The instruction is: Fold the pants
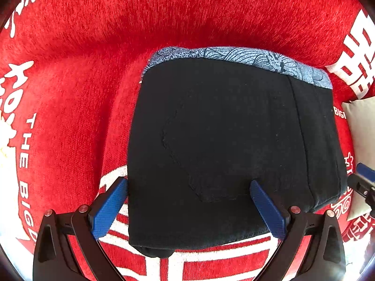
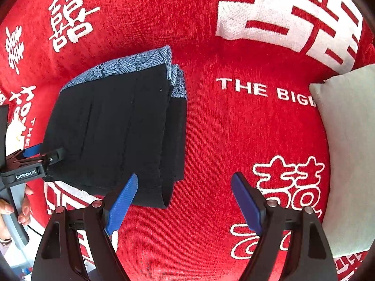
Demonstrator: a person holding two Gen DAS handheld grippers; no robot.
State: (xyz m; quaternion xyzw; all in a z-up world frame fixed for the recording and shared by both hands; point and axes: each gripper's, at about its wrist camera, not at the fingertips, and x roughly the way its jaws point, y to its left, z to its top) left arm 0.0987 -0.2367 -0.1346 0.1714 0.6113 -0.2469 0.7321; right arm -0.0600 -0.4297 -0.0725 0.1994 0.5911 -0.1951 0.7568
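Nearest in the left wrist view, the left gripper (image 1: 188, 207) points steeply down with its jaws spread wide over the near edge of the pants (image 1: 225, 145). One blue finger sits just off the bundle's left edge, the other over the black cloth. Whether the pads touch the fabric is hard to tell, but nothing is pinched.

The right gripper (image 2: 185, 202) hangs just right of the pants (image 2: 117, 128), also spread and empty. Its left finger overlaps the bundle's near right corner; its right finger is over bare red blanket (image 2: 234, 128).

The pants lie as a compact black rectangle on the blanket, layers stacked at the right edge, a blue patterned band along the far edge. A pale cushion (image 2: 346, 152) rests well to the right.

Folding looks nearly done, so this seems the finishing step. The next move likely calls for pressing or squaring the stack, or pinching the near edge for one last fold away.
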